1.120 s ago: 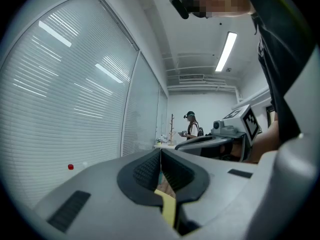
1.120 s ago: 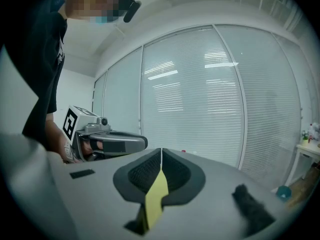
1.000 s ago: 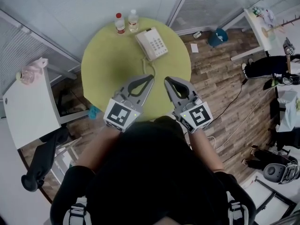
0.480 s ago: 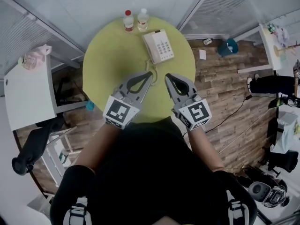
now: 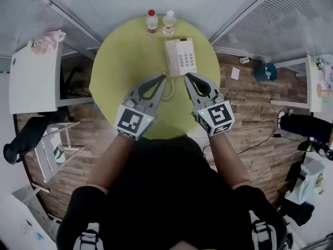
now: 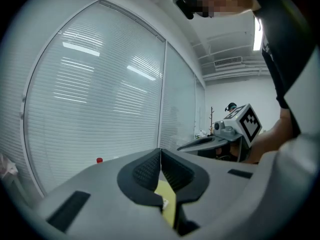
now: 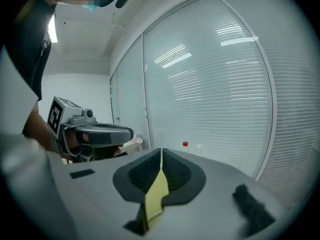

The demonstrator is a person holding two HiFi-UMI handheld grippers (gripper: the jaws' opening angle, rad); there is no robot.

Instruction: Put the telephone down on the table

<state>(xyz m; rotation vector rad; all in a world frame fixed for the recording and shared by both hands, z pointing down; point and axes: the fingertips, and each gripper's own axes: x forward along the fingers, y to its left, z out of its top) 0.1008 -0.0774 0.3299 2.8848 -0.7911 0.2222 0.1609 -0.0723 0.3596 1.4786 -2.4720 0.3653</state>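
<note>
The telephone [image 5: 181, 57] lies flat on the round bench [image 5: 117, 61], just beyond both tips, nearest the right gripper [image 5: 188, 76]; it and the left gripper [image 5: 162, 78] are closed tight, holding nothing

A white telephone [image 5: 181, 57] lies flat, keypad up, on a round yellow-green table [image 5: 119, 61]. It sits near the far edge.

A round yellow-green table [image 5: 122, 72] on a wood-plank floor [image 5: 244, 113] carries a white push-button telephone [image 5: 181, 57] at 1 o'clock from its centre. Its cord [image 5: 167, 89] trails toward 6 o'clock. A red-capped bottle [image 5: 151, 21] and a white-capped bottle [image 5: 168, 20] stand side by side at the 12 o'clock rim.
</note>
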